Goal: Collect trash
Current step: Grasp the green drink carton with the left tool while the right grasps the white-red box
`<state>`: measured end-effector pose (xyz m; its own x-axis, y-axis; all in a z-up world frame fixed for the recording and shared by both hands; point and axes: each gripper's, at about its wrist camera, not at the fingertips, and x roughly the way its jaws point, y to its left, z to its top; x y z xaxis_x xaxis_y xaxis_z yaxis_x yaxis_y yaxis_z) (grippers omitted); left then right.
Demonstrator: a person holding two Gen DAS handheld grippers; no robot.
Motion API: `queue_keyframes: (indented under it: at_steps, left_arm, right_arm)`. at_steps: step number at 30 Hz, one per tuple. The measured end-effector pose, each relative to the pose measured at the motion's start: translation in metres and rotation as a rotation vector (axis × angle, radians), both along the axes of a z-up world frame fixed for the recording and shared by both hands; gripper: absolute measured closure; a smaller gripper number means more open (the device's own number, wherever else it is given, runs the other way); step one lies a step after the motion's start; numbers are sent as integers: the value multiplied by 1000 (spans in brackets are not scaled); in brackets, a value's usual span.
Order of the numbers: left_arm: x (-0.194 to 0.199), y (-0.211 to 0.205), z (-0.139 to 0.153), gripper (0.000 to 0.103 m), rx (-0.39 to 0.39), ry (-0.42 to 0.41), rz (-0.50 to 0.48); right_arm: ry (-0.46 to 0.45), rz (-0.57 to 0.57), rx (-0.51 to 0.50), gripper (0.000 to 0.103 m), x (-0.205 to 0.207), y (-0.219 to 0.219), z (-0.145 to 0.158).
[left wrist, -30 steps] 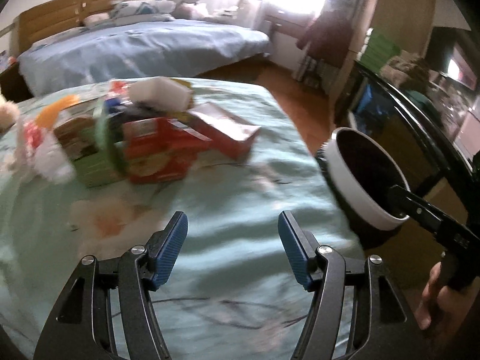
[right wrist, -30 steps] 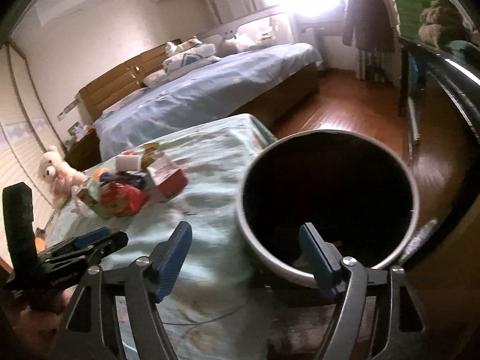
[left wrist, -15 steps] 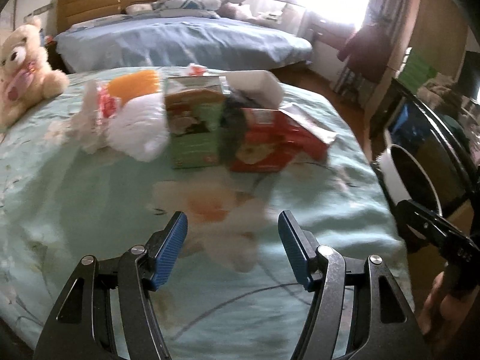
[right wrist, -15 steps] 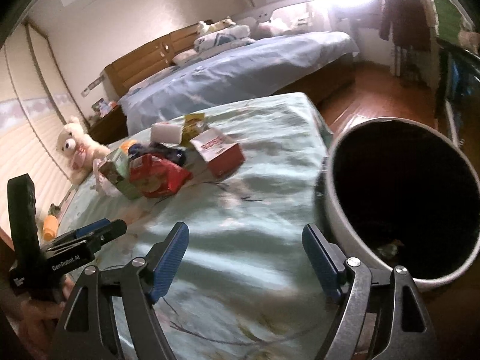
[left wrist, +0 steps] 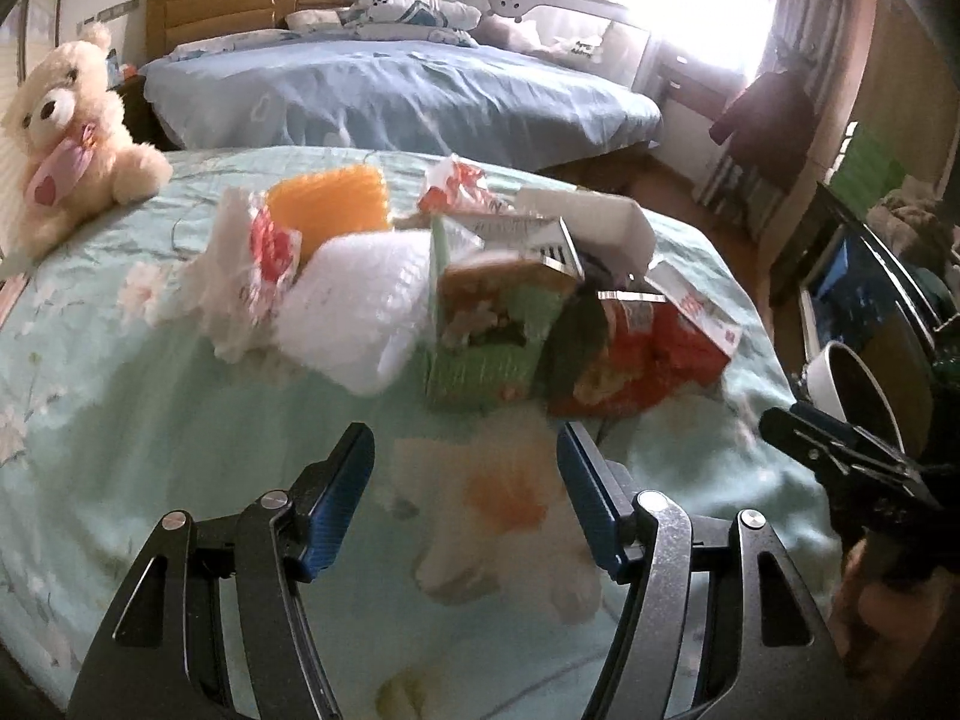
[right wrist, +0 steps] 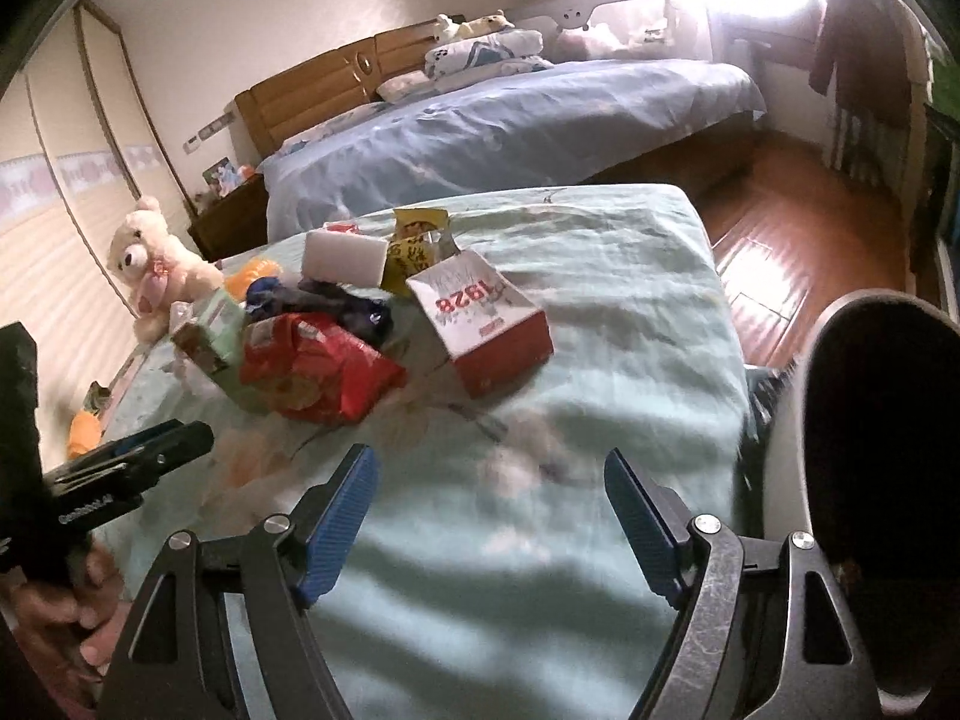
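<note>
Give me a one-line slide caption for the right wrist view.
Open right gripper hovers empty over the floral bedsheet, facing a trash pile led by the red-and-white "1928" carton; waste bin at right.

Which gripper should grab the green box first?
Probably the left. The left gripper is open and faces the green box straight ahead. The right gripper is open too, but sits off to the side, beside the trash bin.
</note>
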<state>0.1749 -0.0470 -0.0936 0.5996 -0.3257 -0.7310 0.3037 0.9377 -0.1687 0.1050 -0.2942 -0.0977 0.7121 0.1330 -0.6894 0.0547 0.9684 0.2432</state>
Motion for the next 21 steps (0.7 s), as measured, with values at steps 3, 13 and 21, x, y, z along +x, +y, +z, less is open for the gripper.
queue_keyframes:
  at_steps: [3, 13, 21]
  left_arm:
    - [13, -6, 0, 38, -1, -4, 5]
    - [40, -15, -8, 38, -2, 21, 26]
    - [39, -18, -11, 58, 18, 4, 6]
  right_arm:
    - [3, 6, -6, 24, 16, -2, -1]
    - [32, 48, -45, 24, 65, -1, -8]
    - [52, 56, -88, 48, 73, 6, -13]
